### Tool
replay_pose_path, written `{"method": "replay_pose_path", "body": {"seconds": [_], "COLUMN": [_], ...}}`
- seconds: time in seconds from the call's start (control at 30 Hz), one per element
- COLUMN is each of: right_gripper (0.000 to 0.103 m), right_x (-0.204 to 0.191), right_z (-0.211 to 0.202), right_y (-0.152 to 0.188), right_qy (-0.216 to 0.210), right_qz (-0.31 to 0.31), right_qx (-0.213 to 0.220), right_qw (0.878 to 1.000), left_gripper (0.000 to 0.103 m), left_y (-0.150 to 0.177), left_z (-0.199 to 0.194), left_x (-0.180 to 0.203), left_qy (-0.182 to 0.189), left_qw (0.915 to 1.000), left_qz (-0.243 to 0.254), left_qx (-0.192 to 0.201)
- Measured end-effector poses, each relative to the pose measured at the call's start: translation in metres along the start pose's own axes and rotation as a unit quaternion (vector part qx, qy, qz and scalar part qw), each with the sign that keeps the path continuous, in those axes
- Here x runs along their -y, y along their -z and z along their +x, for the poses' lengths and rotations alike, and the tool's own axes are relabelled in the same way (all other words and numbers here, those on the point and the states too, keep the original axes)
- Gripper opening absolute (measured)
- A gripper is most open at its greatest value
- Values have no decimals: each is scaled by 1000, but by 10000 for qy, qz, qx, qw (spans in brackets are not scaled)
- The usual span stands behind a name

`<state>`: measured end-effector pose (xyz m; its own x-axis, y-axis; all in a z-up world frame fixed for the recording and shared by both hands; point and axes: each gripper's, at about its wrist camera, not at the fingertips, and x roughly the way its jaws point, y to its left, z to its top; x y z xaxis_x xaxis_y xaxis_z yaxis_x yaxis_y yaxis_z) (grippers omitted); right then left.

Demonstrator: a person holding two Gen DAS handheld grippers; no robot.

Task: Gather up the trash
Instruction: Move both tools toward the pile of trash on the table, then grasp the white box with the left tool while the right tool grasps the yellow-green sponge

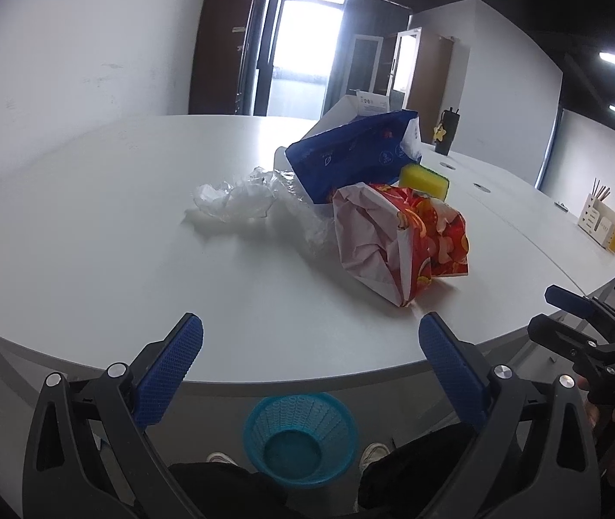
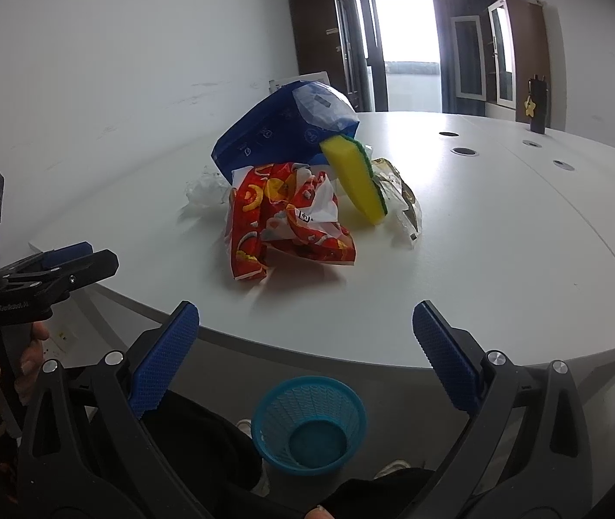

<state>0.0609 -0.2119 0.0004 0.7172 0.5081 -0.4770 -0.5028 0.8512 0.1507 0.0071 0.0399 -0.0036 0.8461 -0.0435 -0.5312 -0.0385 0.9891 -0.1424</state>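
Both tools hang back at the near edge of the white counter (image 1: 91, 225), short of the trash. The left hand-held gripper (image 1: 309, 346) is released, its blue pads spread wide with nothing between them; the right hand-held gripper (image 2: 305, 331) is likewise spread and empty.

The trash sits in one loose heap toward the middle of the counter — a crumpled red snack wrapper (image 2: 281, 225) nearest, a blue bag (image 2: 272, 134) standing behind it, and a yellow sponge (image 2: 352, 177) with a green face leaning tilted against the bag. Crumpled clear plastic (image 1: 238, 199) lies to the left of the heap, touching it; another clear wrapper (image 2: 402, 203) lies just beside the sponge on its right.

Below the counter's edge, on the floor, stands a blue mesh basket (image 1: 301, 437) — empty, between the person's shoes.
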Motion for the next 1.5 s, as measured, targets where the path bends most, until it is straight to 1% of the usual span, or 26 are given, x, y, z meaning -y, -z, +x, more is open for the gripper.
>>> {"method": "replay_pose_path", "body": {"seconds": [0.1, 0.2, 0.33, 0.43, 0.53, 0.67, 0.8, 0.9, 1.0, 1.07, 1.17, 1.23, 1.3, 1.4, 1.43, 1.5], "right_gripper": [95, 95, 95, 95, 95, 95, 95, 95, 95, 94, 92, 92, 92, 88, 87, 83], "right_x": [-1, 0, 8, 14, 19, 23, 27, 34, 38, 41, 41, 42, 44, 50, 51, 52], "right_z": [2, 2, 2, 7, 12, 20, 34, 47, 61, 71, 82, 89, 96, 105, 109, 116], "right_y": [1, 2, 0, -5, -18, -48, -73, -88, -100, -107, -117, -122, -128, -134, -136, -138], "right_qy": [63, 147, 98, 224, 288, 275, 327, 121, 4, -154, -93, -110, -119, -112, -117, -161], "right_qz": [-73, -83, 45, 17, -27, -172, -348, -213, -189, -161, -275, -306, -306, -305, -299, -340], "right_qx": [-40, -33, 6, 2, 22, 110, 36, -10, -93, -207, -280, -346, -397, -486, -518, -629], "right_qw": [9999, 9999, 9999, 9997, 9996, 9994, 9989, 9997, 9998, 9995, 9992, 9989, 9987, 9983, 9981, 9973], "left_gripper": [97, 97, 97, 97, 97, 97, 97, 97, 97, 97, 96, 94, 93, 92, 89, 86], "left_y": [-2, -11, -32, -50, -70, -97, -121, -141, -157, -169, -187, -197, -203, -210, -212, -214], "left_z": [-2, -8, -12, -8, -1, 9, 28, 45, 60, 68, 84, 97, 109, 123, 127, 137], "left_x": [0, -1, 5, 3, 3, 6, 11, 17, 23, 27, 29, 29, 29, 32, 33, 37], "left_qy": [24, -1, -106, -22, -73, 54, 105, 229, 280, 336, 335, 381, 466, 532, 532, 444], "left_qw": [10000, 9998, 9980, 9968, 9950, 9929, 9906, 9878, 9847, 9819, 9794, 9780, 9761, 9723, 9708, 9671], "left_qz": [-7, 31, 448, 607, 796, 1022, 1285, 1513, 1712, 1864, 1991, 2035, 2075, 2190, 2247, 2402], "left_qx": [19, 182, 442, 521, 602, 609, 464, 305, 135, 48, -93, -268, -442, -612, -656, -709]}}
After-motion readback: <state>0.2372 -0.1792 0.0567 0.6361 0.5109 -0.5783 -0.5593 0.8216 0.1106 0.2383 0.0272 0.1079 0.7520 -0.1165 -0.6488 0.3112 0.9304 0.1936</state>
